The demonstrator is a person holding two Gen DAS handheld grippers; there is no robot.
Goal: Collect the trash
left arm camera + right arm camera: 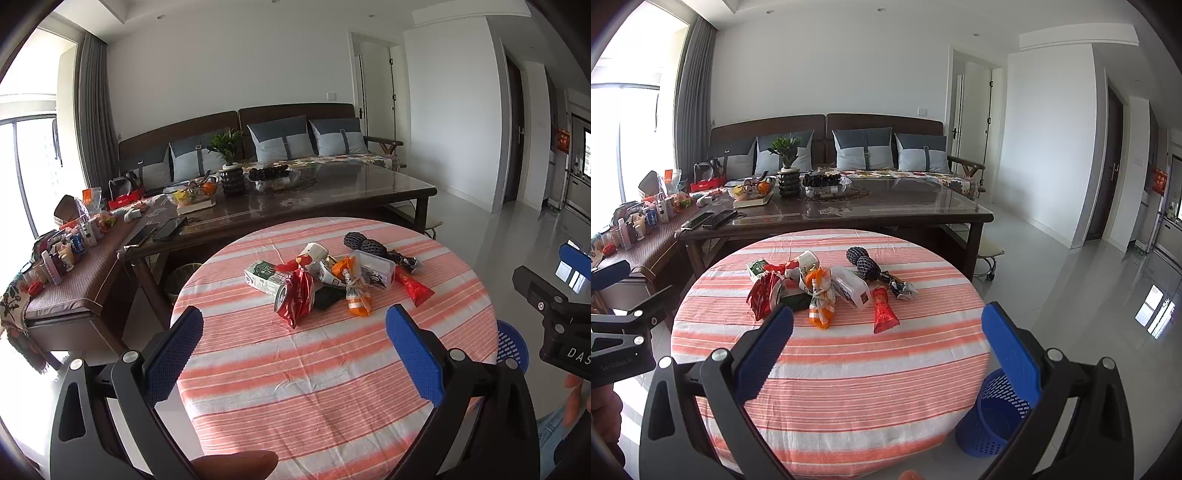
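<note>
A heap of trash lies in the middle of the round table with the orange-striped cloth (332,369) (849,362): a green-white carton (260,277) (757,267), a crushed red can (282,301), red wrappers (413,288) (883,311), an orange wrapper (356,299) (820,310), a clear plastic box (373,267) (851,288) and two black mesh balls (364,245) (862,263). My left gripper (293,341) is open and empty, hovering short of the heap. My right gripper (886,339) is open too, nothing between its fingers. A blue perforated bin (993,417) (511,345) stands on the floor by the table's right edge.
A dark glass-topped coffee table (332,192) (905,206) with a plant, fruit bowl and phones stands behind, with a sofa beyond. A cluttered side bench (74,273) (646,236) is at left. Another bin (183,280) sits under the coffee table. Grey tiled floor opens to the right.
</note>
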